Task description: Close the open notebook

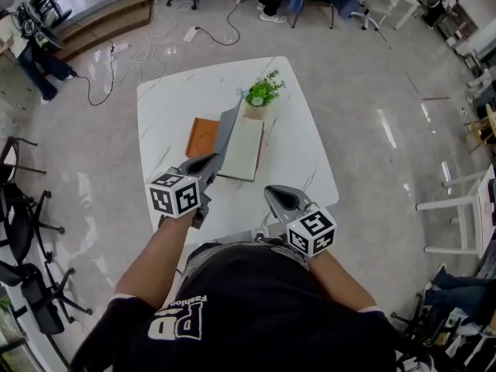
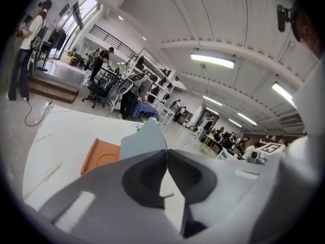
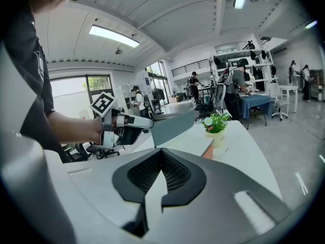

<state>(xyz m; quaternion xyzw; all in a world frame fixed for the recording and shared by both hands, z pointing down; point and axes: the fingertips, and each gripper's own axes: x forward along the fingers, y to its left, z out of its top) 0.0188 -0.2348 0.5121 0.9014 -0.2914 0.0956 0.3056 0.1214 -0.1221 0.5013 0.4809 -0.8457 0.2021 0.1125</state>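
Note:
The notebook lies open on the white table (image 1: 163,107), its white pages (image 1: 242,149) flat. Its grey cover (image 1: 227,134) stands lifted, almost upright. My left gripper (image 1: 211,161) is shut on the near edge of that cover. In the left gripper view the cover (image 2: 143,144) rises just beyond the closed jaws of the left gripper (image 2: 166,154). The right gripper view shows the cover (image 3: 172,127) held up at a slant over the pages (image 3: 188,145). My right gripper (image 1: 271,192) hovers at the table's near edge, shut and empty, right of the notebook; its tips (image 3: 161,154) meet.
An orange square tray (image 1: 203,136) lies left of the notebook, partly behind the cover. A small potted plant (image 1: 262,98) stands at the notebook's far end. Chairs (image 1: 23,231) stand to the left on the floor, and cables (image 1: 116,53) trail beyond the table.

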